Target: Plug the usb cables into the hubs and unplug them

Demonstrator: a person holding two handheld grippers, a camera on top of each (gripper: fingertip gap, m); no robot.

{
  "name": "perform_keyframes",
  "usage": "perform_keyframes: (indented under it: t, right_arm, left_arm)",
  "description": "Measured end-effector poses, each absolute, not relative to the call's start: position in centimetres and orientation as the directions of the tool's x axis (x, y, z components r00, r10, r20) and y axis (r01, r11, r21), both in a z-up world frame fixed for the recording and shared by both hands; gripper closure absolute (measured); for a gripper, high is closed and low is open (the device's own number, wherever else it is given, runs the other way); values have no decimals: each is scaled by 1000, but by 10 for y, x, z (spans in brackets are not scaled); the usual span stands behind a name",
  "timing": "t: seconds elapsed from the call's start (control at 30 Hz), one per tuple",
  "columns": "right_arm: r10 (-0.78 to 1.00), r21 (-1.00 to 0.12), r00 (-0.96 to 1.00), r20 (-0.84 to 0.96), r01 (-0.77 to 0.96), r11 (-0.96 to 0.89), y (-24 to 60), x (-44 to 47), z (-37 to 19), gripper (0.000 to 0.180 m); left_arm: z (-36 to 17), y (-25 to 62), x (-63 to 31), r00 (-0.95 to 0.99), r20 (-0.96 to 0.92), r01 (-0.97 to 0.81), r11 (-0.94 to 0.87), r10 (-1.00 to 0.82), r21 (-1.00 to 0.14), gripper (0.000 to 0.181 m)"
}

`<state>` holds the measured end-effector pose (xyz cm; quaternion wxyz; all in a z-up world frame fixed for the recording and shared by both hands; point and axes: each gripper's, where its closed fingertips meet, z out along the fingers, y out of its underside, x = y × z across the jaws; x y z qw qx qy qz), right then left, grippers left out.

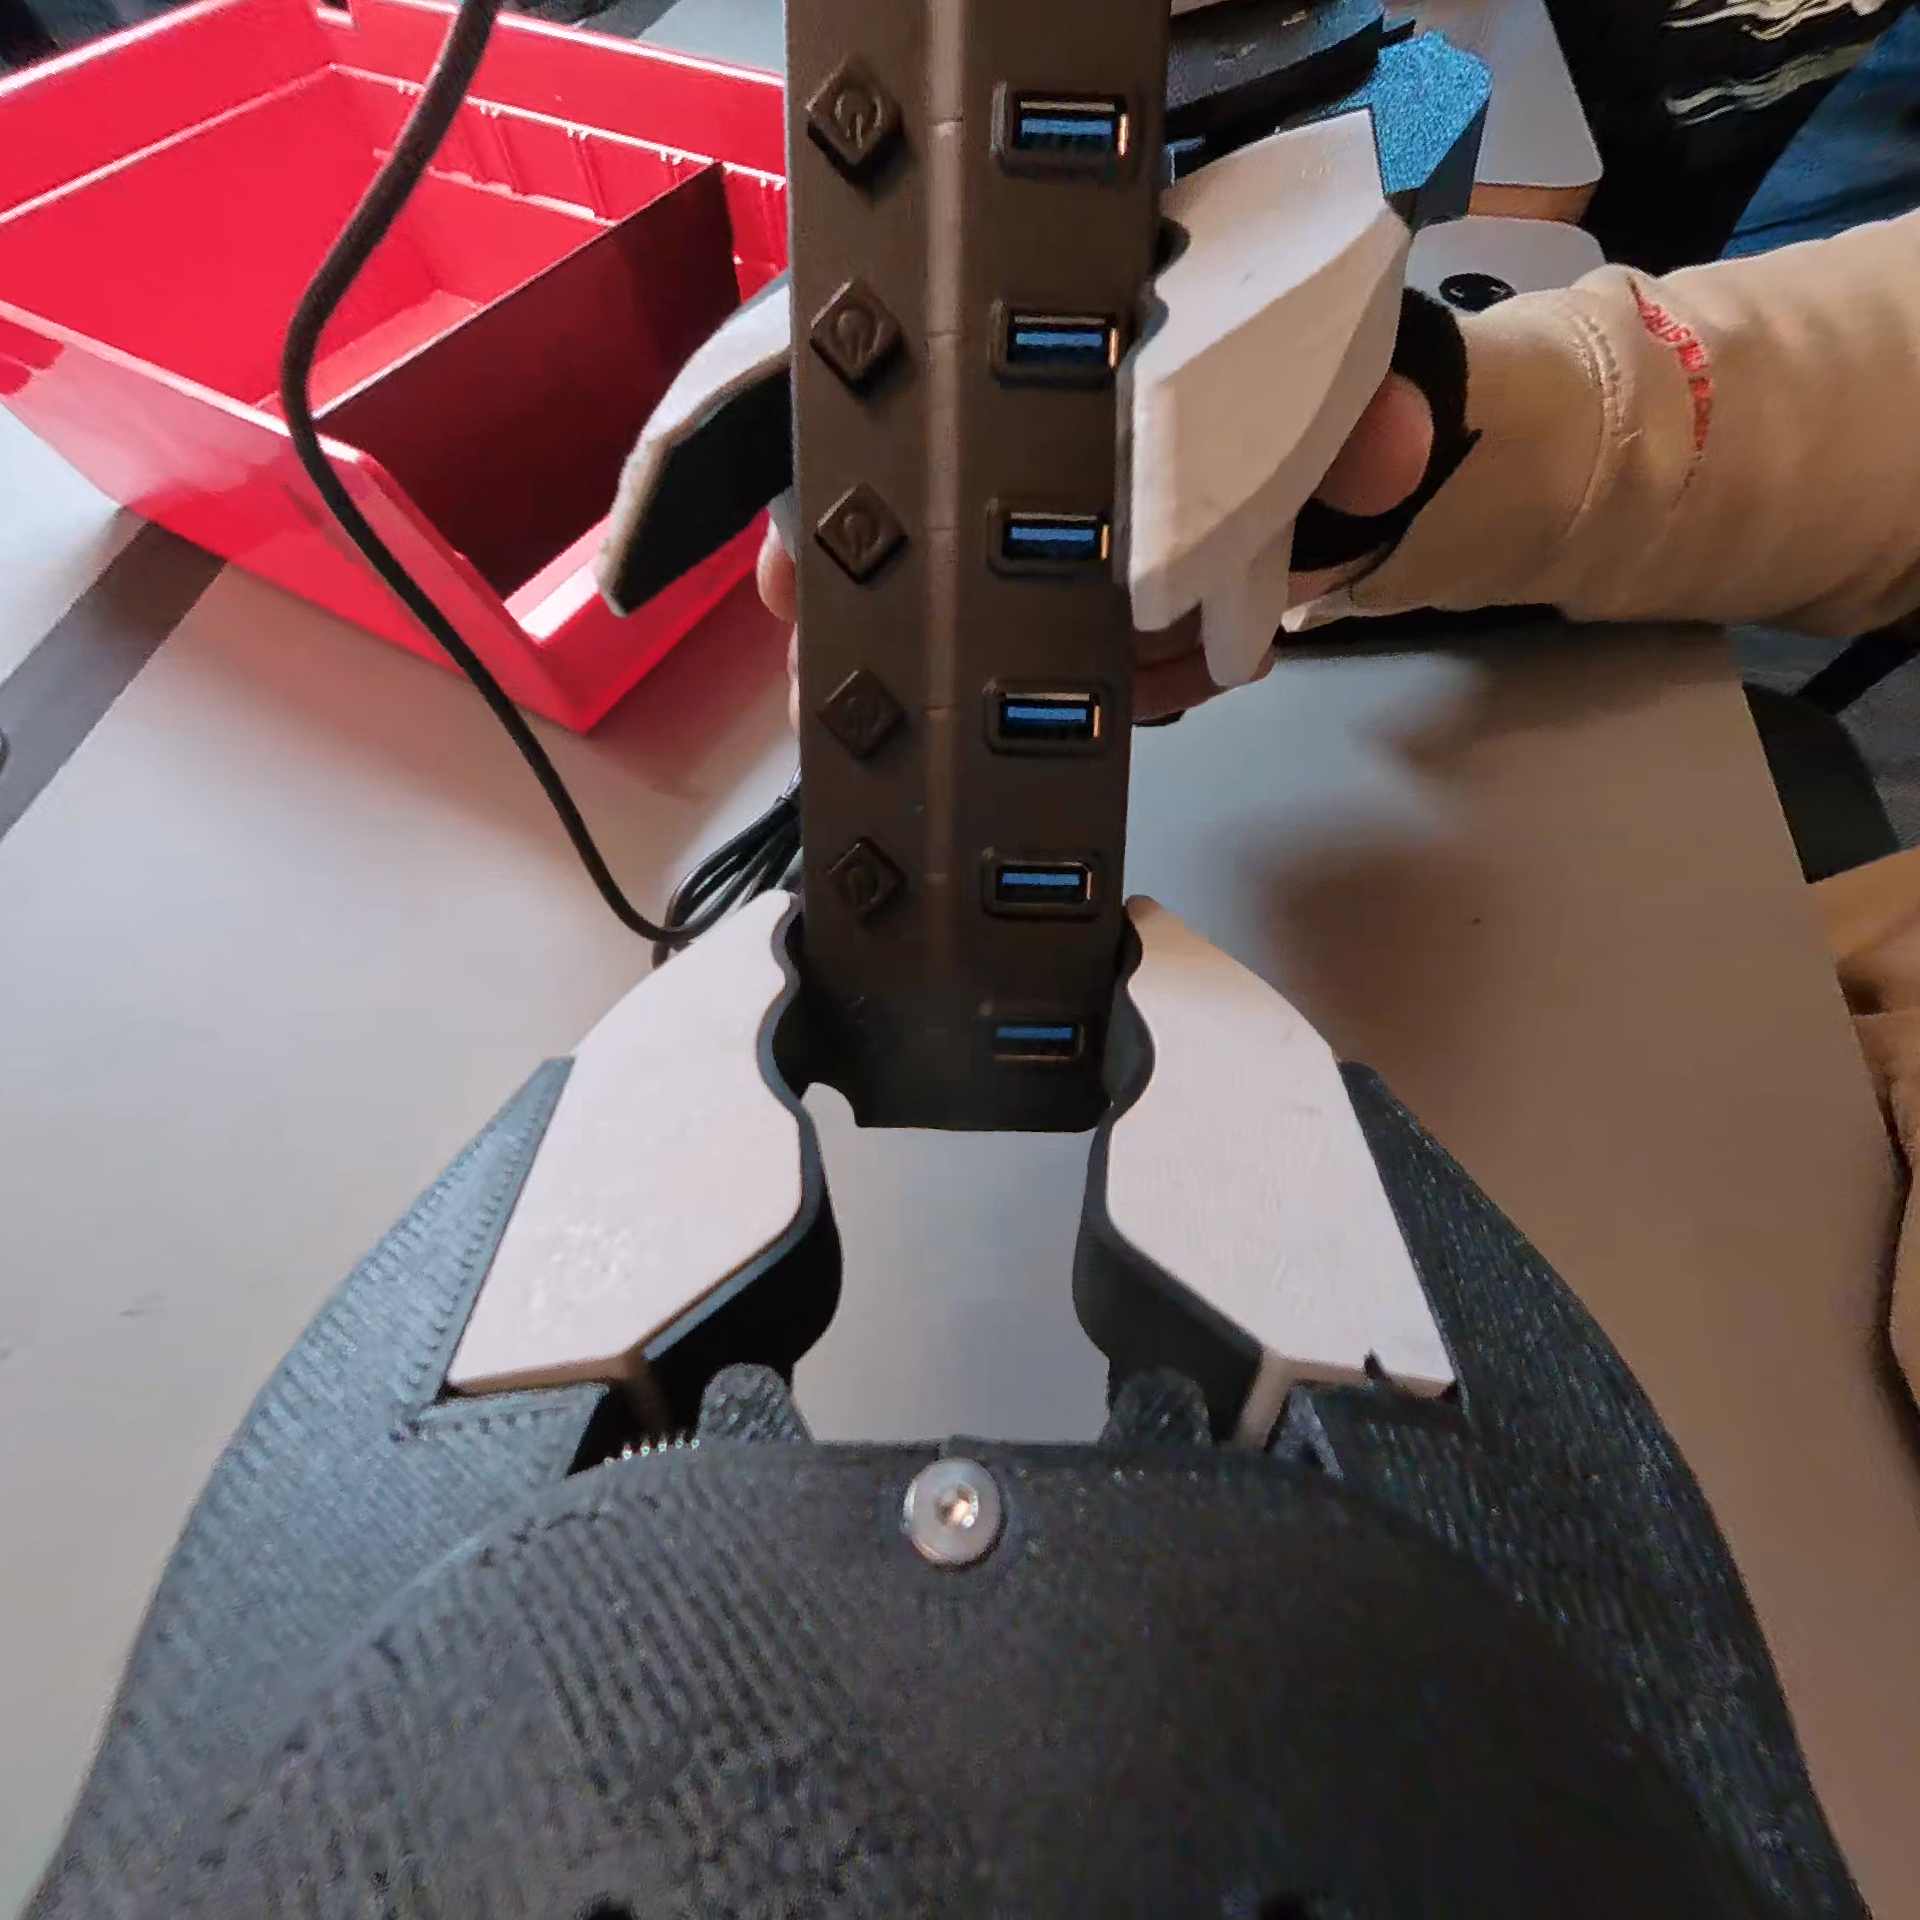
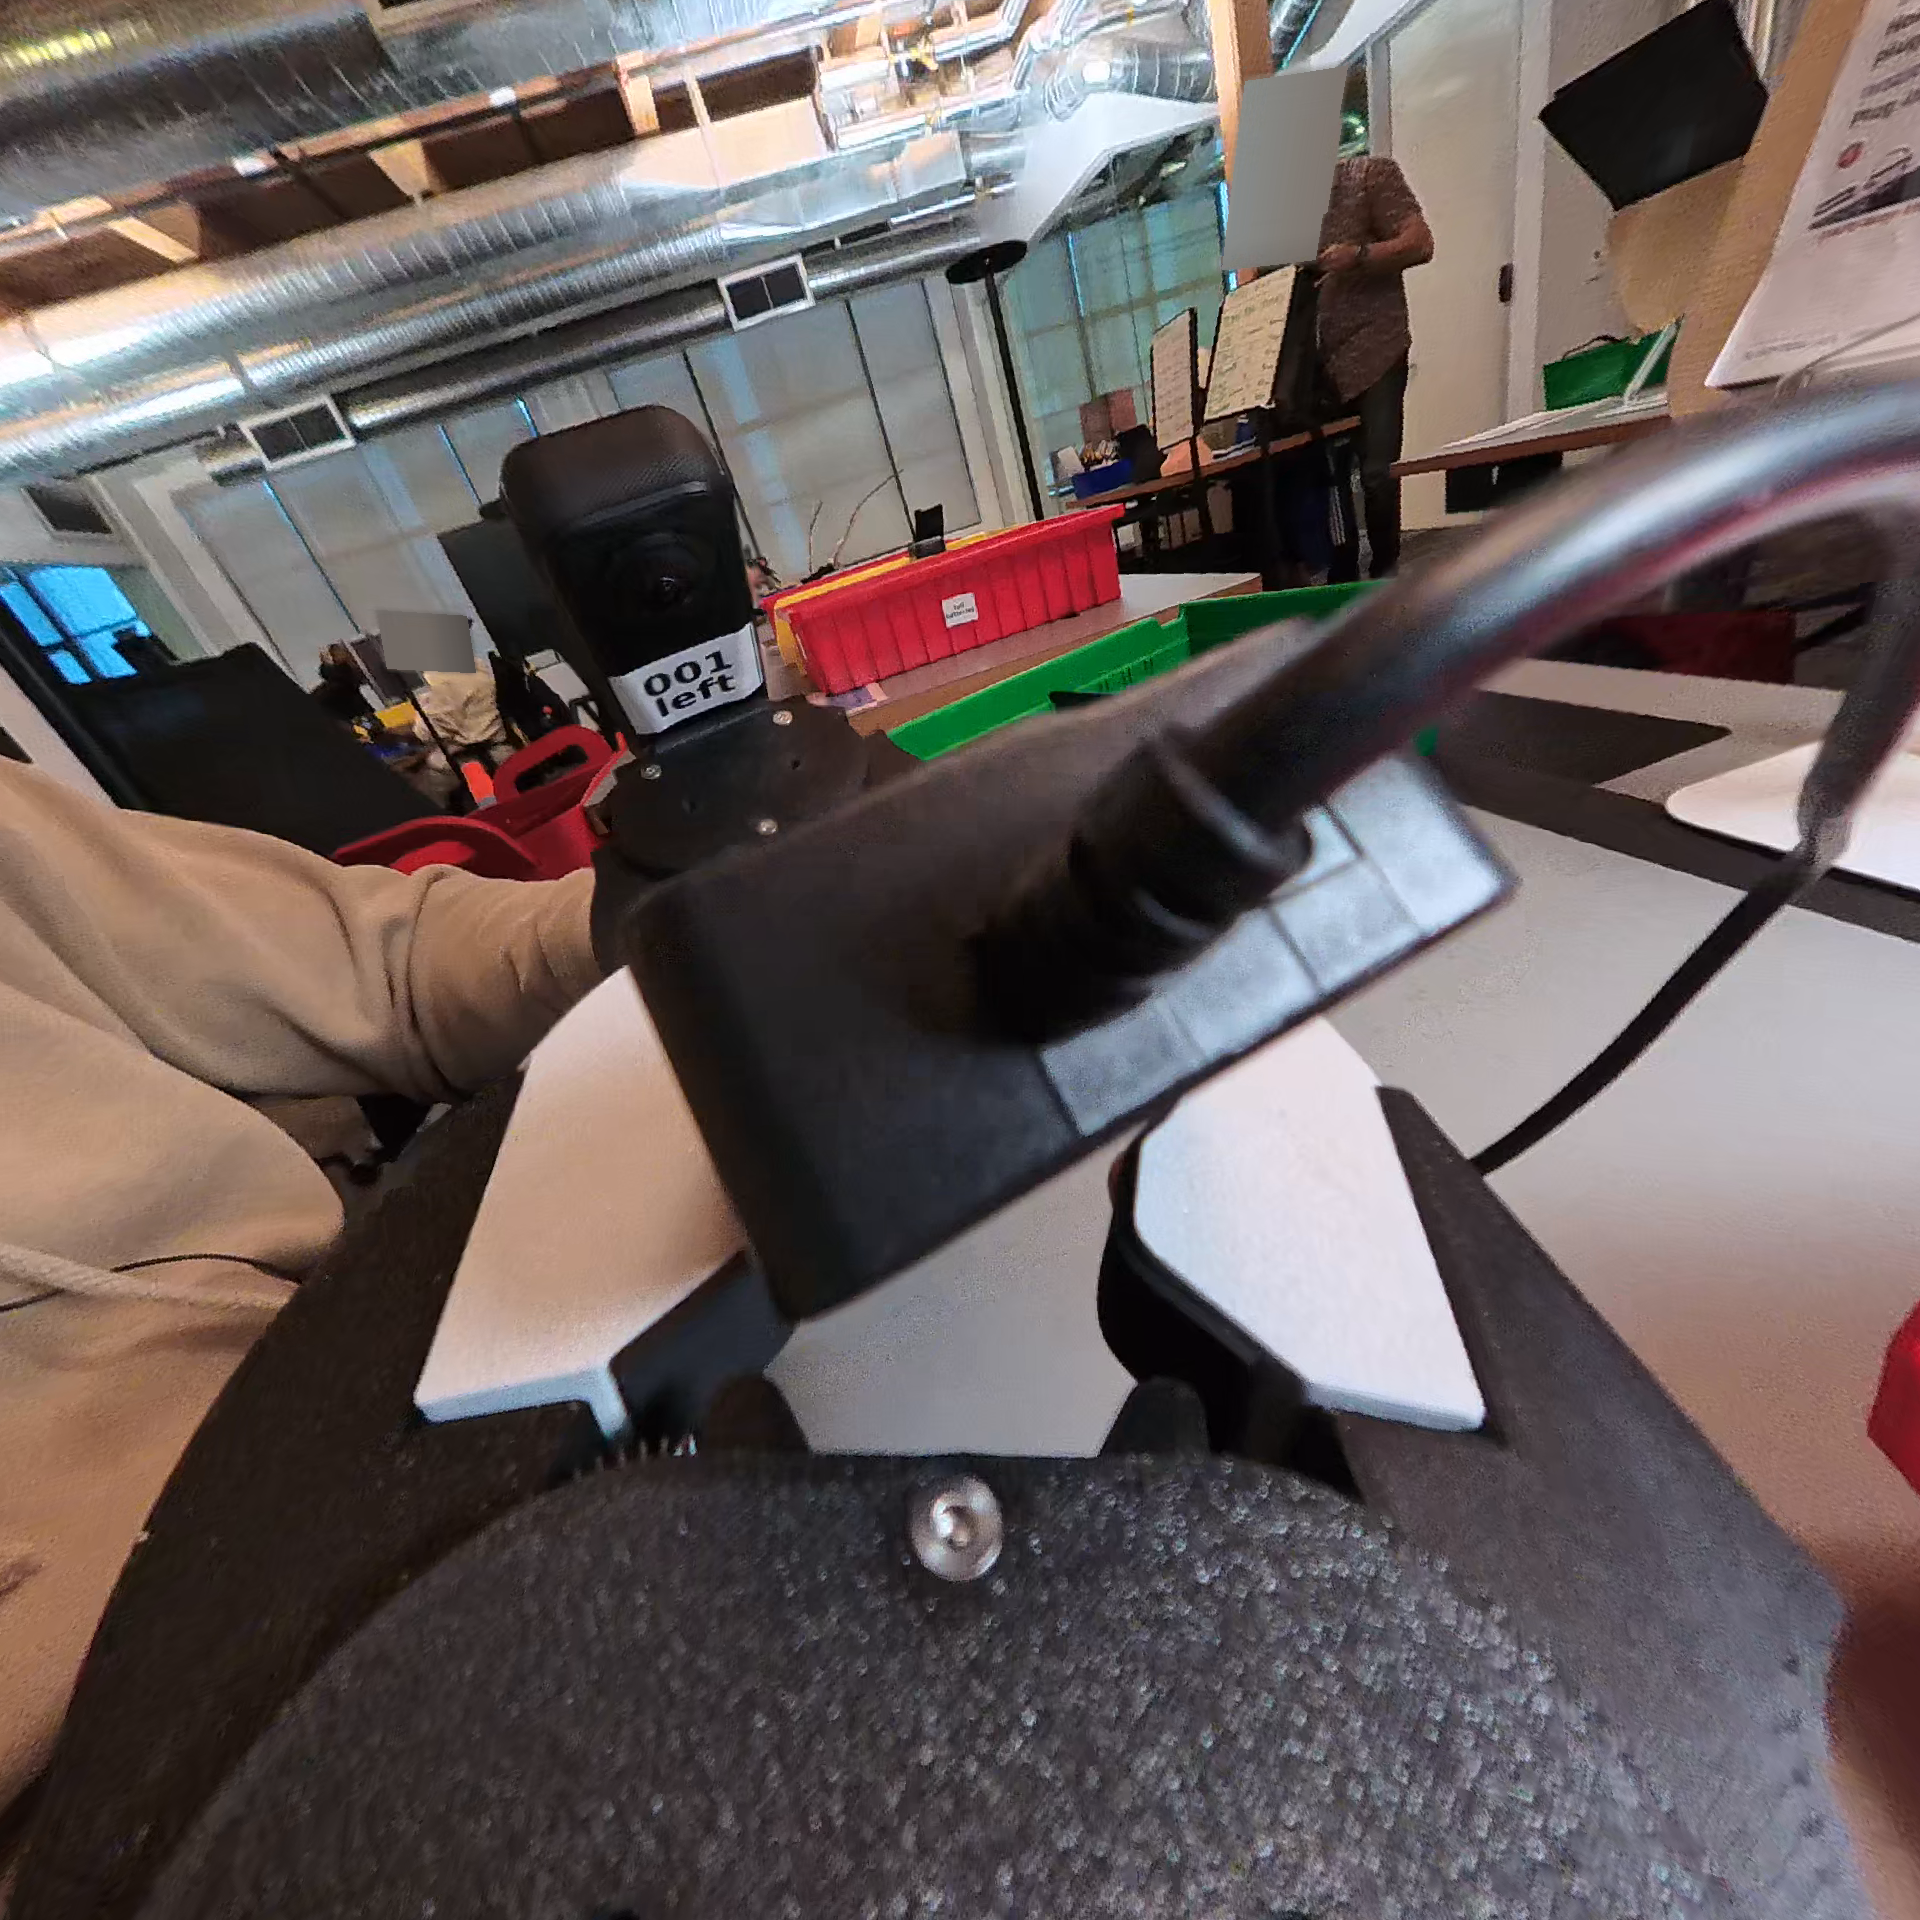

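A long black USB hub (image 1: 935, 623) with several blue ports and diamond-shaped buttons is held up above the table. All ports that show are empty. My left gripper (image 1: 961, 935) is shut on its near end. My right gripper (image 1: 914, 613) clamps the hub farther along, one finger on each side. In the right wrist view the hub (image 2: 883, 1039) is seen end-on across my right gripper (image 2: 935, 1091), hiding the fingertips. The hub's own black cable (image 2: 1558, 540) leaves that end, and it also shows in the left wrist view (image 1: 312, 416), looping down to the table.
A red divided bin (image 1: 260, 260) stands at the left on the grey table (image 1: 312, 1143). A gloved hand (image 1: 1610, 447) holds the right gripper. Farther off are a red bin (image 2: 956, 613), a green bin (image 2: 1091, 665) and people standing.
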<state>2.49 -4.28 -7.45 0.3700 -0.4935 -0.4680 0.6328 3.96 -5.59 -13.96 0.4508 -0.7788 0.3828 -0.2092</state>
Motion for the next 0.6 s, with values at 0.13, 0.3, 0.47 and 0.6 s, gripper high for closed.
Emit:
perform_keyframes:
  t: [0.13, 0.3, 0.47, 0.6]
  right_arm:
    - [932, -962, -247, -264, -2, -273, -43, 27, -77, 111]
    - [934, -964, -254, -251, -20, -264, -46, 29, -72, 112]
    - [940, -966, -243, -239, -41, -256, -39, 36, -65, 112]
    - [952, -970, -214, -219, -55, -235, -25, 48, -61, 112]
  left_arm:
    - [-140, -56, 41, 609, -11, -397, -293, -793, -870, 126]
    - [-133, -62, 43, 571, 63, -324, -296, -818, -899, 125]
    - [-93, -60, 13, 591, 85, -203, -250, -802, -947, 114]
    - [-26, -42, -96, 817, -31, -146, -155, -577, -977, 124]
